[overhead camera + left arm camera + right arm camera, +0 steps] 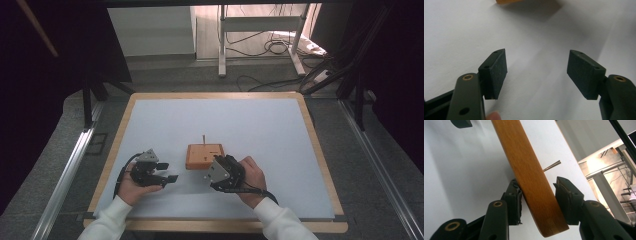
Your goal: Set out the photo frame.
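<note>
A flat wooden block (pixel 204 156) lies on the white table top (pixel 220 120), near the front edge and about in the middle. A thin peg (pixel 203 139) stands straight up from its back part. The block is close to square, so no side looks much longer.

The right gripper (pixel 209 175) is at the block's front right corner. In the right gripper view, the block (pixel 531 180) runs up between the two jaws. One pad (pixel 517 202) touches its side, and the other pad sits just beside it with a thin gap. The block is not pinched yet.

The left gripper (pixel 167 172) rests to the left of the block, apart from it. Its jaws are spread wide with nothing in them.

There is lots of bare table behind the block and to its right. The wooden rim (pixel 118 135) of the table is far from the block.
</note>
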Motion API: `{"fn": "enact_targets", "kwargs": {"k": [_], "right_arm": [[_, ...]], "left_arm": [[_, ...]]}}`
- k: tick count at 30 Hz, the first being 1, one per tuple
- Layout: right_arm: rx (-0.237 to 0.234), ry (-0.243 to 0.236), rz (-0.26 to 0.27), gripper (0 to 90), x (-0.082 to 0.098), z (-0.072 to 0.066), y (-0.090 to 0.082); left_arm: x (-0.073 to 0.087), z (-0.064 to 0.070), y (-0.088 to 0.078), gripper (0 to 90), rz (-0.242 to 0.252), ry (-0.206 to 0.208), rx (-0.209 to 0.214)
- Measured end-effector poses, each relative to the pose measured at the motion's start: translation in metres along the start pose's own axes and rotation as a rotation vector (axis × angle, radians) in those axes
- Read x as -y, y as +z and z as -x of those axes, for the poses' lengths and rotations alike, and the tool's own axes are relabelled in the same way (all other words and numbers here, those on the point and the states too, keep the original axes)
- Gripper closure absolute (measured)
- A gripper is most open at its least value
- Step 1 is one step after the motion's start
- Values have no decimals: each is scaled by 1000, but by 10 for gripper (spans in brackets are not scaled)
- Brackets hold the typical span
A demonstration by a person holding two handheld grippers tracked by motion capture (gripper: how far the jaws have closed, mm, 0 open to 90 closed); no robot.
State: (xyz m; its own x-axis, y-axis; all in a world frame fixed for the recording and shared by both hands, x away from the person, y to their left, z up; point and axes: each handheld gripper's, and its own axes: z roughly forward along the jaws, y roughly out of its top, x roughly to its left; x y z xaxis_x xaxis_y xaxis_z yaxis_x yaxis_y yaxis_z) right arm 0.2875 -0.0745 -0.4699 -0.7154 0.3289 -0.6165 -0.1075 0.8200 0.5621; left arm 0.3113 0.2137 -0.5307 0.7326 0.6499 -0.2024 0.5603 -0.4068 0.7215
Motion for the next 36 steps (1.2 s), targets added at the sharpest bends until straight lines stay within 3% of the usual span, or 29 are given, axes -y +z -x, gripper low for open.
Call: {"fn": "enact_targets", "kwargs": {"k": [7, 20, 28, 36], "right_arm": [[-25, -1, 15, 613, -4, 9, 2], [-26, -90, 11, 687, -17, 21, 7], [-57, -62, 46, 697, -24, 32, 6], [-108, -31, 83, 696, -28, 32, -12]], "left_arm": [[0, 0, 1, 320, -4, 1, 2], [0, 0, 1, 320, -3, 1, 0], [1, -2, -1, 320, 2, -5, -2], [0, -1, -1, 320, 8, -5, -8]]}}
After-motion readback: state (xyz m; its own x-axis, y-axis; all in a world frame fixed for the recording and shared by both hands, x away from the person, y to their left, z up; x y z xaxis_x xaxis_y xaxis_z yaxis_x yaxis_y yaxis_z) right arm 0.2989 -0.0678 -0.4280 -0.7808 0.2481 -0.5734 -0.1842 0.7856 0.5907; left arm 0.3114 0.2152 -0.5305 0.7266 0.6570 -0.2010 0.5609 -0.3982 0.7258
